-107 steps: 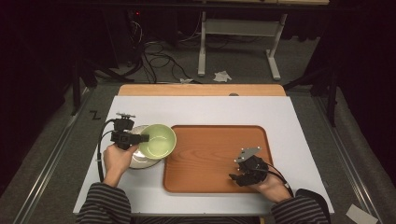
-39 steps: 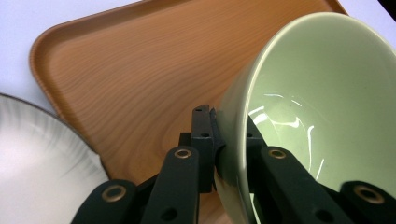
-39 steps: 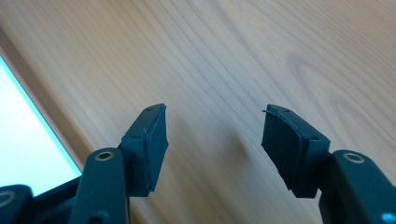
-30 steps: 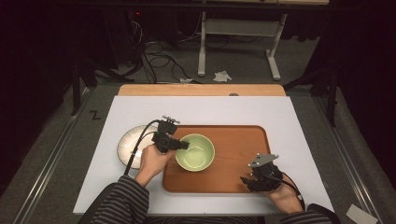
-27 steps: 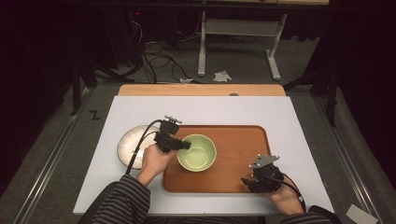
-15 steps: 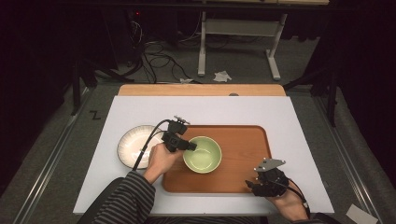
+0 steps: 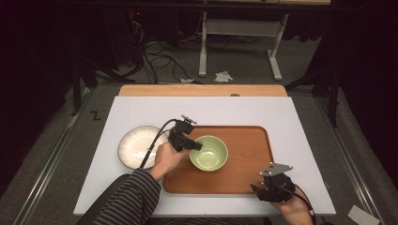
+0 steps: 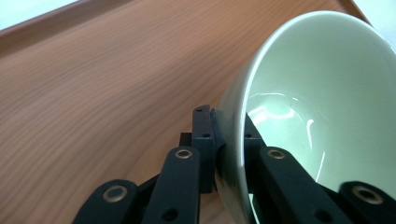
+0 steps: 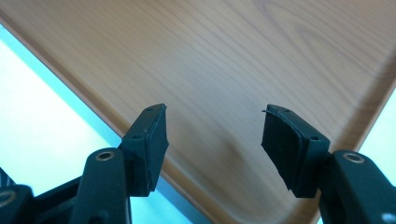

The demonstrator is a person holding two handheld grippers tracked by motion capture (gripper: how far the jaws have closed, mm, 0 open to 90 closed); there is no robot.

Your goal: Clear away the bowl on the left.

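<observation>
Two tongs were at work. The left tongs (image 7: 196, 146) pinched the rim of one green bowl (image 7: 209, 153), now moved off the one white plate (image 7: 137, 147) onto the one wooden tray (image 7: 248, 150). Almost set down, I thought. The right tongs (image 7: 257, 190) waited wide open, holding nothing.

We lose part of the bowl (image 8: 317, 116) past the left gripper view's right edge, and the jaws hide where its rim is pinched

Pale green bowl (image 7: 209, 153), upright, on wooden tray (image 7: 253, 140)
</observation>
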